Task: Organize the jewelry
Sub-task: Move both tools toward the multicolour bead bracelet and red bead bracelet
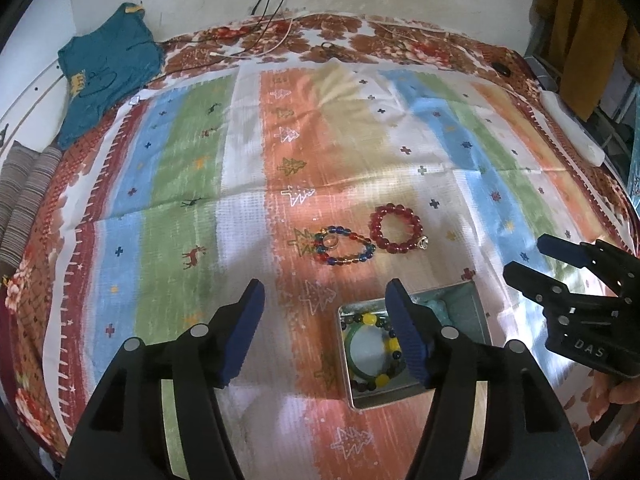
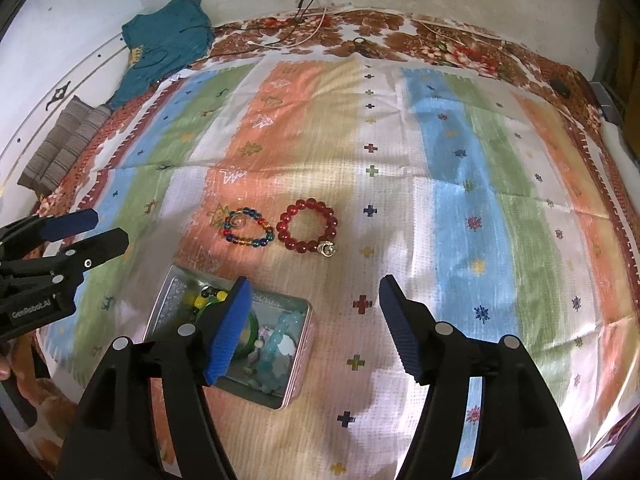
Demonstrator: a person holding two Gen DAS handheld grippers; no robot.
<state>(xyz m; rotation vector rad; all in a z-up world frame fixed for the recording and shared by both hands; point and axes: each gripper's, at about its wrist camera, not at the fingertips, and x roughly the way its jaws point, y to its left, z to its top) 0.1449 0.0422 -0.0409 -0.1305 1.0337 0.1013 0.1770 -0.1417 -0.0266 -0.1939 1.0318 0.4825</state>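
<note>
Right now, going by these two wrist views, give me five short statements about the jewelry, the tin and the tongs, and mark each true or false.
1. The red bead bracelet lies on the cloth, outside the tin. True.
2. The multicoloured bead bracelet is inside the tin. False: it lies on the cloth beside the red one.
3. The tin already holds jewelry, including a green bangle. True.
4. The left tongs are clamped on a bracelet. False: they stand open with nothing gripped.
5. The right tongs carry the red bracelet. False: they are open and empty.
</note>
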